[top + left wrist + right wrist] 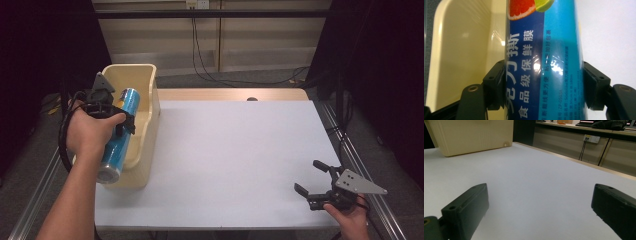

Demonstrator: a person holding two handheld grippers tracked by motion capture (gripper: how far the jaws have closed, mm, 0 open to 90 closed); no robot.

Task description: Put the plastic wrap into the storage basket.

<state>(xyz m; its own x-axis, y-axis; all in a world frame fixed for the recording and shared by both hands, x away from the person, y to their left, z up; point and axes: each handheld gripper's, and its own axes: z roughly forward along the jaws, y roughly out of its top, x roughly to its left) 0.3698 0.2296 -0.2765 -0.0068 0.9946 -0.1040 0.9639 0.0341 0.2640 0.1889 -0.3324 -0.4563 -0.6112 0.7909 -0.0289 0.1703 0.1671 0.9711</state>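
- The left claw [116, 116] is clamped on a blue cylindrical roll of cling film with printed wrapper [117, 134], jaws pressing both sides.
- The roll lies tilted over the cream plastic bin [147, 100] at the white table's [235, 160] 9 o'clock edge.
- The right claw [312, 177] rests spread wide, holding nothing, at 4 o'clock.
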